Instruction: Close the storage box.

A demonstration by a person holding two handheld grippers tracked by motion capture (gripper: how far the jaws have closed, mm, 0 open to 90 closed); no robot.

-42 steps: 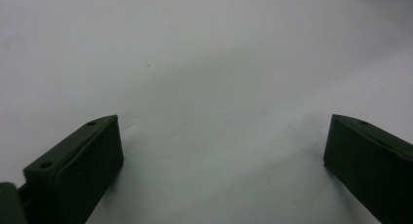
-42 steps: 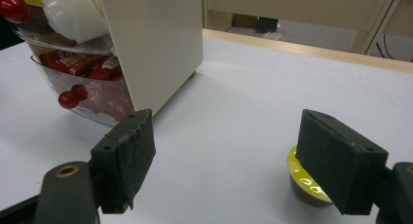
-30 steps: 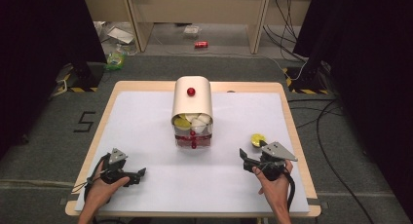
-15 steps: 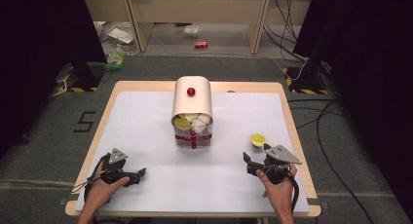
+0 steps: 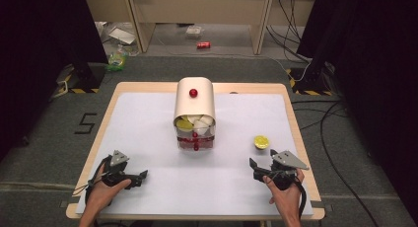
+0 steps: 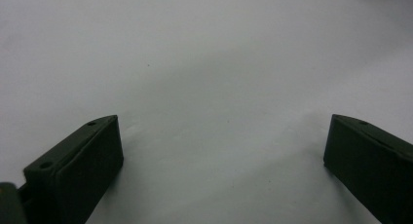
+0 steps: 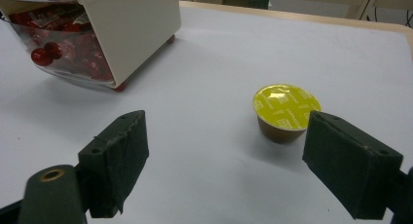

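Capsule: small coffee pod, shiny yellow foil lid w/ faint print, brown tapered cup body underneath. Stands upright on the white surface, lid up, casting a soft shadow toward the camera in the right gripper view.

Position: in the high view the capsule sits on the right half of the surface, well apart from the dispenser at centre, near the right edge. Right gripper is just on the person's side of it, held in the right hand.

Rel. to jaws: in the right gripper view the capsule lies beyond the jaw tips, not between them, offset toward the right-hand jaw; that jaw's upper corner overlaps the pod's lower right edge in the picture, but contact can't be told. Left-hand jaw is well apart from it. Right gripper jaws have just been opening and now stand wide, nothing between them.

Left gripper rests at the near left of the surface in the left hand, far from the capsule; its jaws also stand wide, w/ bare white surface between them.

Dispenser: cream rounded box, red knob on top, clear front showing yellow, white and red pods.
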